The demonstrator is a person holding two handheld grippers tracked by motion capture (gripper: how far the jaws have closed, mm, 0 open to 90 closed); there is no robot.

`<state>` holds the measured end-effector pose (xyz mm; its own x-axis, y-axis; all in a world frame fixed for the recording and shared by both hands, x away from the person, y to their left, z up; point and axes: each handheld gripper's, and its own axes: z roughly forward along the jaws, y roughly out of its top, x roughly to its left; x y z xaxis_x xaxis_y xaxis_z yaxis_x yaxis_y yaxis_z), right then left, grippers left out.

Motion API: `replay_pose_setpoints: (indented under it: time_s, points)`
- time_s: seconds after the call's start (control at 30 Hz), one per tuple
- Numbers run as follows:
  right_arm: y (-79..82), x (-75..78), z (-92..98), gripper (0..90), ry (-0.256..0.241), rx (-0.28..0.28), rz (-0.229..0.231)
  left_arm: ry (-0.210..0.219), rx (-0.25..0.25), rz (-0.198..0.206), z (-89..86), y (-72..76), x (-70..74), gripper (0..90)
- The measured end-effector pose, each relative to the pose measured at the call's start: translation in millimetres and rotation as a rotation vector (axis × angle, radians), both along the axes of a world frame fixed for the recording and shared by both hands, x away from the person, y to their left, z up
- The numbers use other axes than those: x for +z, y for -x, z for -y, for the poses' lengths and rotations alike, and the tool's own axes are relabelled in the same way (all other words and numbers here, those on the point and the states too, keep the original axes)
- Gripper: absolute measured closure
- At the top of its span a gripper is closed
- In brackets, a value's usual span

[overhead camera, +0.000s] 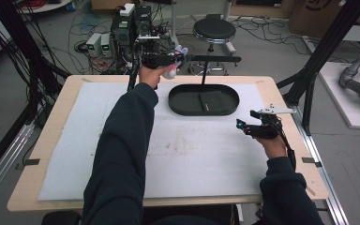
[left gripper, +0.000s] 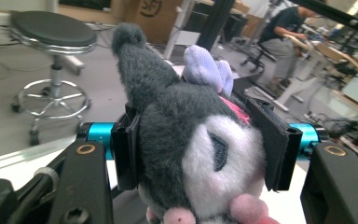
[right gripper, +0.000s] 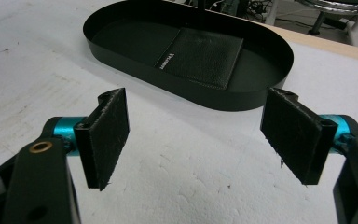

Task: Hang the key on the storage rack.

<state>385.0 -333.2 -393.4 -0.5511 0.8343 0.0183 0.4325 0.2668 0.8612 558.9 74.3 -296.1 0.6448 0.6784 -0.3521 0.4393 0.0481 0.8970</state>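
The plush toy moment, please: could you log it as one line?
left gripper: shut on plush toy, held above table's far edge | right gripper: open, empty, over white mat | black tray: holds wallet

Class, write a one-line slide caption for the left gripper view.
Left tool clamps a grey-and-white plush toy between its jaws.

Bare mat [overhead camera: 187, 150] before black tray [overhead camera: 176, 105]

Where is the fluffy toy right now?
The plush toy is squeezed in the left claw, held up over the table's far edge, just left of the black tray.
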Motion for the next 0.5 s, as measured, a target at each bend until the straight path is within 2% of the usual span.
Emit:
replay_pose_setpoints:
  time_s: [0.17, 0.27, 0.43, 0.5]
  points:
    - [0.4, 0.3, -0.1, 24.0, 0.002, 0.003, 0.002, -0.043, 0.06, 0.005, -11.8, 5.6, -9.9, 42.1]
    - [1.1, 0.5, -1.1, 24.0, 0.002, 0.004, 0.002, -0.054, 0.076, 0.007, -19.6, 10.0, -17.7, 41.7]
    - [1.2, 0.4, -2.4, 24.0, 0.008, 0.007, 0.001, -0.13, 0.09, 0.0, -18.9, 14.7, -29.0, 41.2]
    - [1.4, 0.2, -3.3, 24.0, 0.009, 0.008, -0.001, -0.188, 0.093, -0.008, -14.8, 14.3, -34.6, 41.0]
